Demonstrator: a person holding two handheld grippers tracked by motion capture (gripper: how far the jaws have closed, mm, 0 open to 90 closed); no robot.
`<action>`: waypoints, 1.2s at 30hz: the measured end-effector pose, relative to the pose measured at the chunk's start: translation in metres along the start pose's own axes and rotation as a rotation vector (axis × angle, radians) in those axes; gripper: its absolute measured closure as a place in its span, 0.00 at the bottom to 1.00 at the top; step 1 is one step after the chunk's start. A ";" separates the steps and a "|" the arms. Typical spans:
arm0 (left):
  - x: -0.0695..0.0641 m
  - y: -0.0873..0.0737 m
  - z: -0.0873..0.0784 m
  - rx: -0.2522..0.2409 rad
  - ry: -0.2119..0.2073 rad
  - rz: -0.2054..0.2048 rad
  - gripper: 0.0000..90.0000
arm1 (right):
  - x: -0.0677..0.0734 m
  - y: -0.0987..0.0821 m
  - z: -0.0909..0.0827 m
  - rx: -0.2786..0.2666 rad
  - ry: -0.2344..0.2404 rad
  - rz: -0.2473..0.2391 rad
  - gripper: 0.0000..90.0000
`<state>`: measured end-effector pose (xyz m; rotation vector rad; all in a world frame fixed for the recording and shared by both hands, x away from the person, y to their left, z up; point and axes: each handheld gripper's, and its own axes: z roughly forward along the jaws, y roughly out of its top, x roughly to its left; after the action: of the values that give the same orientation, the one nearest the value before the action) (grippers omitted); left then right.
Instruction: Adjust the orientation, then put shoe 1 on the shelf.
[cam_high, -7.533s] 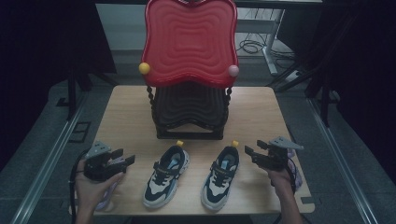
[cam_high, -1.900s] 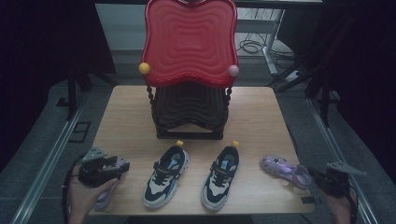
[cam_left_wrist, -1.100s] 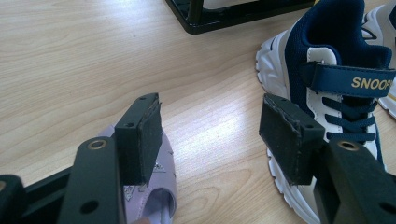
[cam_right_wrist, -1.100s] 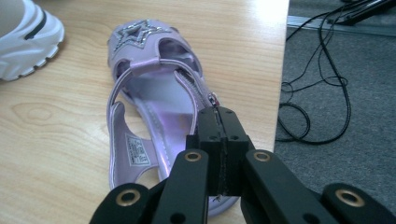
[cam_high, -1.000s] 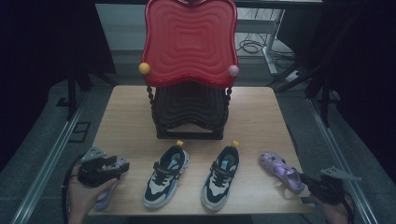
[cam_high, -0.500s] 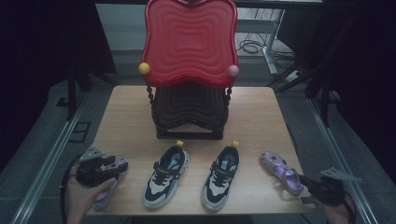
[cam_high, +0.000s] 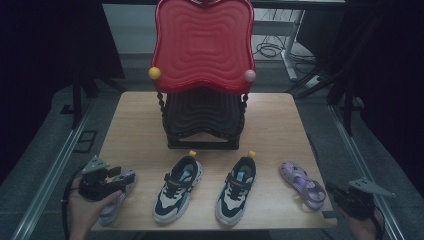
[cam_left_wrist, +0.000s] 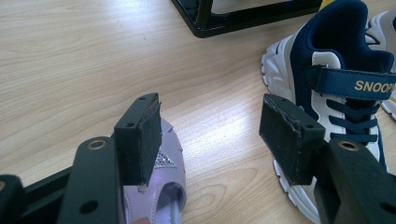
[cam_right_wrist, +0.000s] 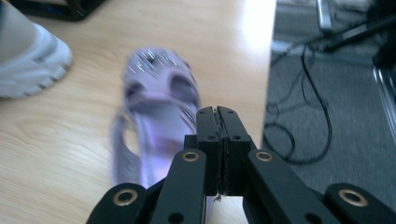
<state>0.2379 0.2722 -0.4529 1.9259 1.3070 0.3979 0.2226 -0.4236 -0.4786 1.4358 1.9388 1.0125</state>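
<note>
Now the right claw (cam_right_wrist: 218, 122) is pressed together and holds nothing; the purple sandal (cam_high: 302, 183) it brought over lies on the worktop (cam_high: 135, 120) beside the sneakers (cam_high: 206, 187). The left claw (cam_left_wrist: 210, 135) stays spread above the other sandal (cam_high: 114, 200).

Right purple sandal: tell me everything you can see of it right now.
The right sandal is pale purple, rubbery-looking, with cut-out straps, a heel strap and glittery bits at the toe. It lies flat near the table edge, right of the sneakers, toe pointing away. The right gripper, jaws shut and empty, sits just behind its heel; contact unclear.
</note>
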 end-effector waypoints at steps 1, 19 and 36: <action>0.000 0.000 0.000 0.000 0.001 -0.001 0.44 | 0.003 0.003 -0.001 -0.014 0.003 -0.017 0.98; 0.001 -0.003 -0.009 -0.005 0.017 -0.005 0.44 | 0.019 0.011 0.004 -0.018 0.094 -0.070 0.86; 0.009 -0.033 -0.034 0.017 0.046 -0.040 0.44 | 0.033 0.014 0.014 0.029 0.152 -0.106 0.64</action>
<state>0.1987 0.3008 -0.4563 1.9111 1.3808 0.4144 0.2312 -0.3863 -0.4748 1.2892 2.1219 1.0749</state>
